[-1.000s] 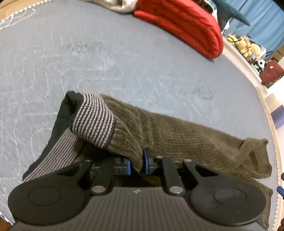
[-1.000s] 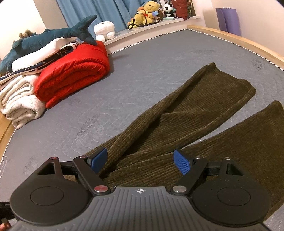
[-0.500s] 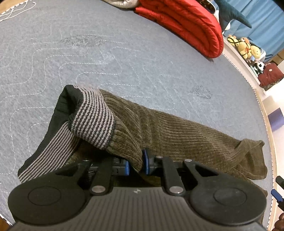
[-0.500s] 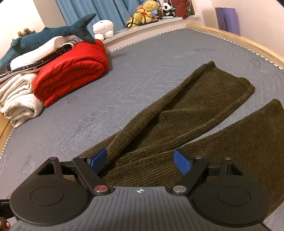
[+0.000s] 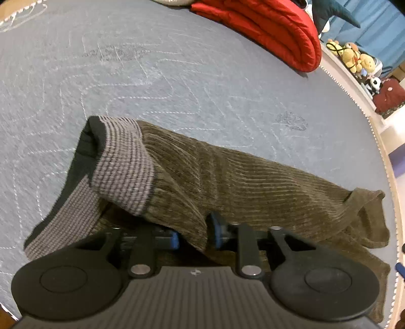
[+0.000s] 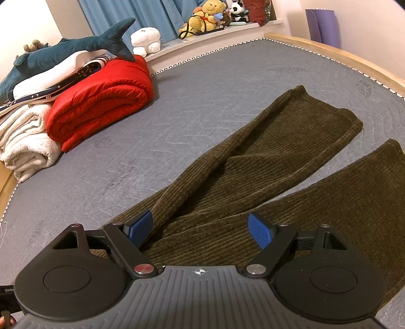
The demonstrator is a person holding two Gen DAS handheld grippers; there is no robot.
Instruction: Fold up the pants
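Dark olive corduroy pants (image 5: 253, 177) lie on a grey quilted mattress (image 5: 177, 76). Their waistband is turned over and shows a grey-and-black striped lining (image 5: 126, 162). My left gripper (image 5: 195, 232) has a raised fold of the waist cloth between its blue pads. Its jaws are opening slightly, and the cloth still hangs pinched between them. In the right wrist view both pant legs (image 6: 265, 157) spread away to the upper right. My right gripper (image 6: 200, 227) hovers open just over the upper legs, with corduroy below its pads and nothing held.
A folded red quilt (image 6: 101, 101) lies at the far left, next to white towels (image 6: 25, 141) and a blue shark plush (image 6: 63, 50). Stuffed toys (image 6: 210, 12) line the window ledge. A wooden bed rim (image 6: 329, 53) runs along the right.
The left gripper's pads have parted a little around the fold, and the waistband has shifted slightly in view. The right gripper and the pant legs look the same.
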